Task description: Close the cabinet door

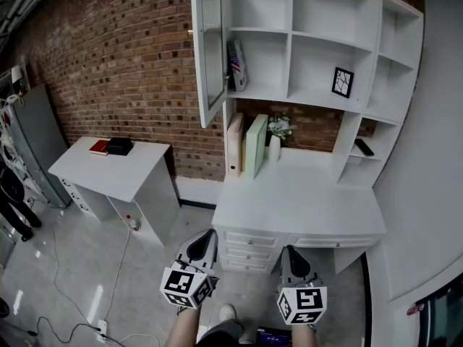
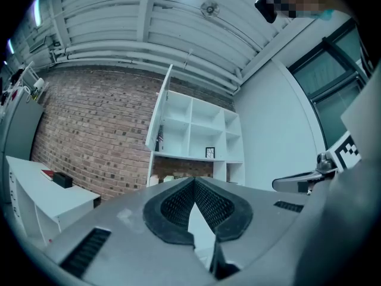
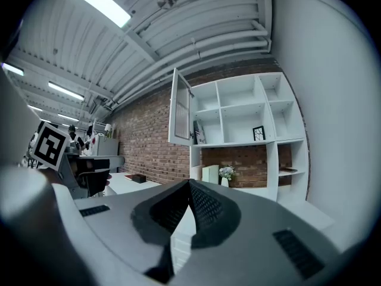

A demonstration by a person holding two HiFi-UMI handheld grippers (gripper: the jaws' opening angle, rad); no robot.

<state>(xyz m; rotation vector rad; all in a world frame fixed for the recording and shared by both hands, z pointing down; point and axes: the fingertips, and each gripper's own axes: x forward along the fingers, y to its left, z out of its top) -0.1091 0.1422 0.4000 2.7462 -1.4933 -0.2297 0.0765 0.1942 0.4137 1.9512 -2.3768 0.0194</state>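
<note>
2 closed, empty claws are held short of the counter (image 1: pixel 304 202): left claw (image 1: pixel 207 236), right claw (image 1: pixel 292 251). Cabinet door (image 1: pixel 210 49) is seen swung open at the shelf unit's (image 1: pixel 291 35) upper left.

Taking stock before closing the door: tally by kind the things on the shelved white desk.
Upright books: 2
Flower vase: 1
Picture frame: 1
Leaning printed booklet: 1
Dark flat object: 1
Total: 6
</note>
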